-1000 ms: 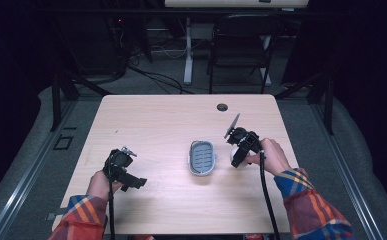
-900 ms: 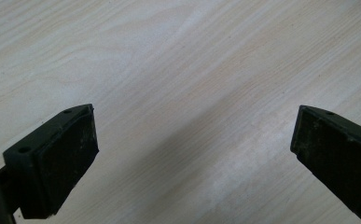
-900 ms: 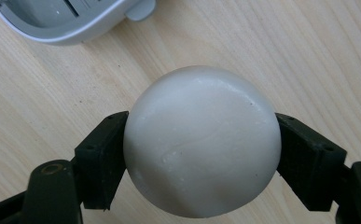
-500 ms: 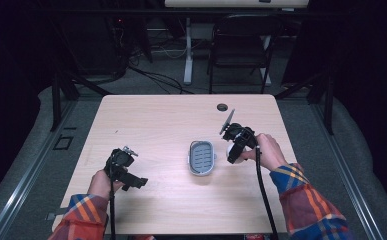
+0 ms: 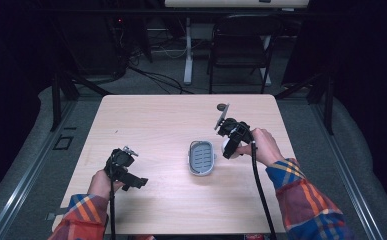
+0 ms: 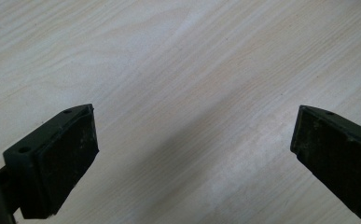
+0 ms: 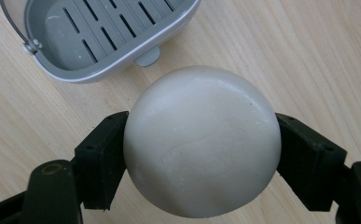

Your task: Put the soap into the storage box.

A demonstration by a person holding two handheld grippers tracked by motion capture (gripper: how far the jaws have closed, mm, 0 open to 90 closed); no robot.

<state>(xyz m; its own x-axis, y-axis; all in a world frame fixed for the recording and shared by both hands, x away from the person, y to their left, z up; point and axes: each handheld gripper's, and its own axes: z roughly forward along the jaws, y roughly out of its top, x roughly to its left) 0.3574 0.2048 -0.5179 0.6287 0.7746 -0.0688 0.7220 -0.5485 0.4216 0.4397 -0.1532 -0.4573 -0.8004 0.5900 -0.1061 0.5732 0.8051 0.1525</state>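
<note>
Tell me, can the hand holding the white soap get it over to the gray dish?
Probably yes. The right gripper is shut on the soap, and the soap dish sits right beside it, with bare table between them and its slotted inside unoccupied.

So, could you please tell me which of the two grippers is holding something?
The right gripper: its jaws clamp a round white soap bar beside the grey soap dish. The left gripper is open over bare table.

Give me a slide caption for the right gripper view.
Right tongs clamp a round white soap bar beside an empty grey slotted soap dish.
</note>
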